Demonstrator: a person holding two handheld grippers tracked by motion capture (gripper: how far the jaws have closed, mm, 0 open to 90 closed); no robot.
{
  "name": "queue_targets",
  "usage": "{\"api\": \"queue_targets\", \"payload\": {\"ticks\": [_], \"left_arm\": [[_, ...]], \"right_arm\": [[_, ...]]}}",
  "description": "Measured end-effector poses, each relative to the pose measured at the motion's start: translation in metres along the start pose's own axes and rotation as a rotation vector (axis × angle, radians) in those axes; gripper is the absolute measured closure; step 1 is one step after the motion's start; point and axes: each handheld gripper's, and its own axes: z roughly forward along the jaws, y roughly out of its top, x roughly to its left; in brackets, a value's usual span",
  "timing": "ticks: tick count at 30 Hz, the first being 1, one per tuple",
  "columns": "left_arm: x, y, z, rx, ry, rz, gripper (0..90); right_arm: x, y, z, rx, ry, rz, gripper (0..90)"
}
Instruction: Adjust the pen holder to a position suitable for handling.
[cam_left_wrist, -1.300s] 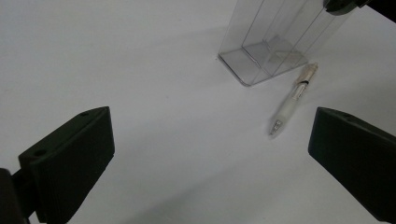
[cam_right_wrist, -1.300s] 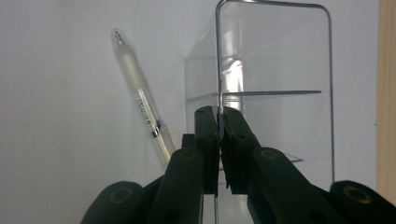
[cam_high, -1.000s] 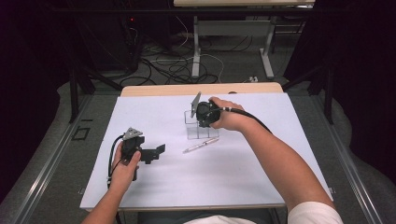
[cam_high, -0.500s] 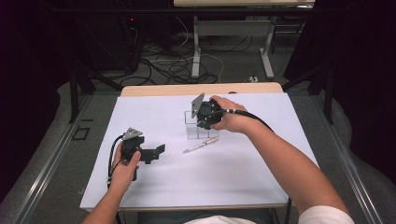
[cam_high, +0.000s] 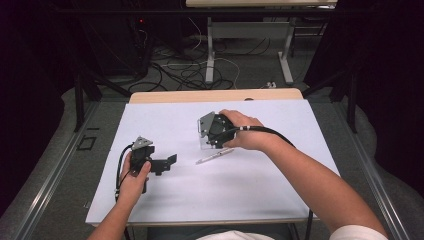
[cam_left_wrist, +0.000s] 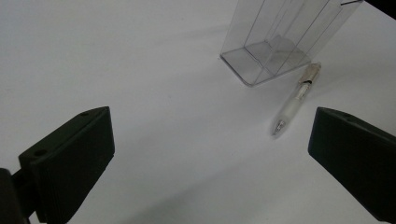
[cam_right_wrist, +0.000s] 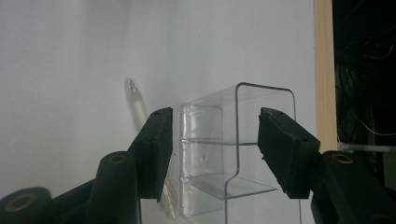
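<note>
So far the right gripper (cam_right_wrist: 215, 154) only straddles the clear plastic holder (cam_right_wrist: 233, 154), jaws wide, unclosed; the pen (cam_left_wrist: 296, 99) lies beside it, left gripper (cam_left_wrist: 210, 163) gaping idle.

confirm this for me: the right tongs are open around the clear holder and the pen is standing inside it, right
Not quite. The right tongs do sit open around the clear holder, but the pen is not standing inside it. The left gripper view shows it lying flat on the white table just beside the holder's base.
</note>
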Motion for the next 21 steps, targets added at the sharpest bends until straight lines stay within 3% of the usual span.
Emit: {"api": "queue_targets", "payload": {"ticks": [8, 21], "left_arm": [[0.001, 0.0, -0.002, 0.004, -0.001, -0.001, 0.7], [0.001, -0.001, -0.002, -0.004, 0.003, -0.006, 0.6]], "right_arm": [[0.009, 0.005, 0.005, -0.011, 0.019, -0.035, 36.5], [0.02, 0.007, 0.019, 0.034, 0.048, -0.08, 35.0]]}}
